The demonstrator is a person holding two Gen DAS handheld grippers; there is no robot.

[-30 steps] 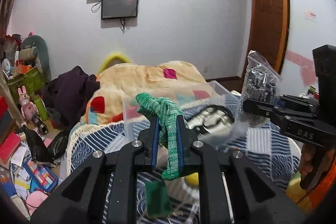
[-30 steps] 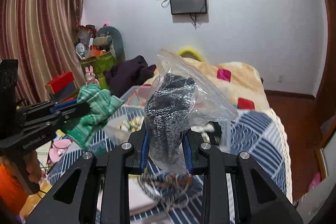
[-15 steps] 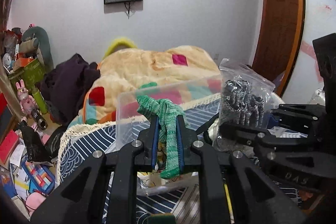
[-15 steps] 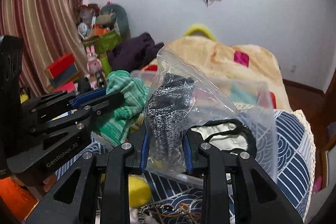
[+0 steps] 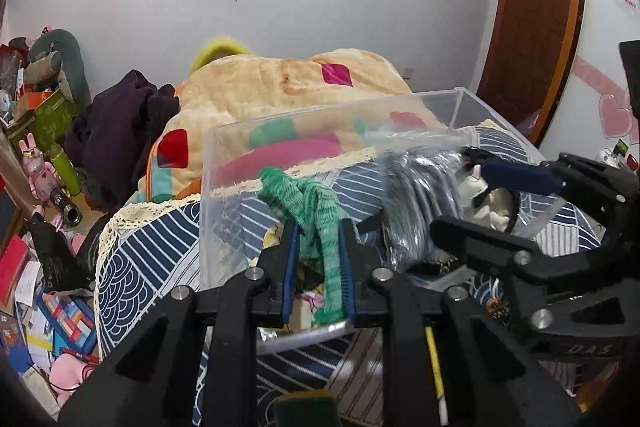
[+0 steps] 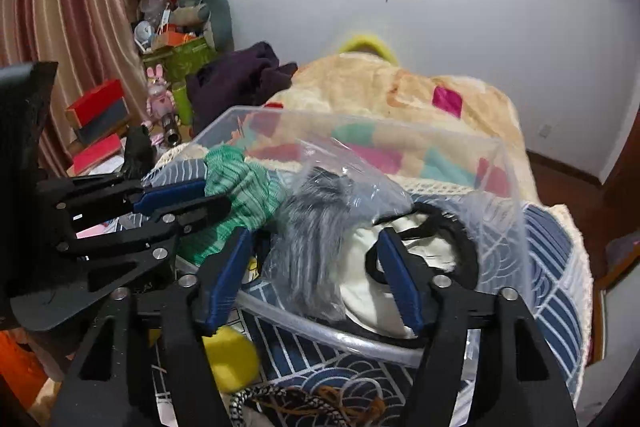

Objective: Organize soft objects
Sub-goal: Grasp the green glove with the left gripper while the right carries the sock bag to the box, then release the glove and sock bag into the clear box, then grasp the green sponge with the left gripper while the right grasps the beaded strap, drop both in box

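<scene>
My left gripper (image 5: 318, 231) is shut on a green knitted sock (image 5: 316, 211) and holds it over the near side of a clear plastic bin (image 5: 304, 125) on the bed. In the right wrist view the sock (image 6: 240, 187) sits left of a clear bag of grey knitwear (image 6: 316, 227). My right gripper (image 6: 314, 239) is open, its blue pads wide apart; the bag lies between them inside the bin (image 6: 400, 135), loose. The bag also shows in the left wrist view (image 5: 416, 195). A white item with a black strap (image 6: 404, 259) lies in the bin.
The bin stands on a blue-and-white patterned bed cover (image 5: 148, 259). A cream blanket with coloured patches (image 5: 280, 87) and dark clothes (image 5: 120, 131) lie behind. A yellow ball (image 6: 230, 355) and a braided cord (image 6: 280, 399) lie in front. Clutter fills the floor (image 5: 36, 299) at left.
Both grippers moved forward and down to the bin. My right gripper opened and let go of the bag, which dropped into the bin. My left gripper still holds the sock.
</scene>
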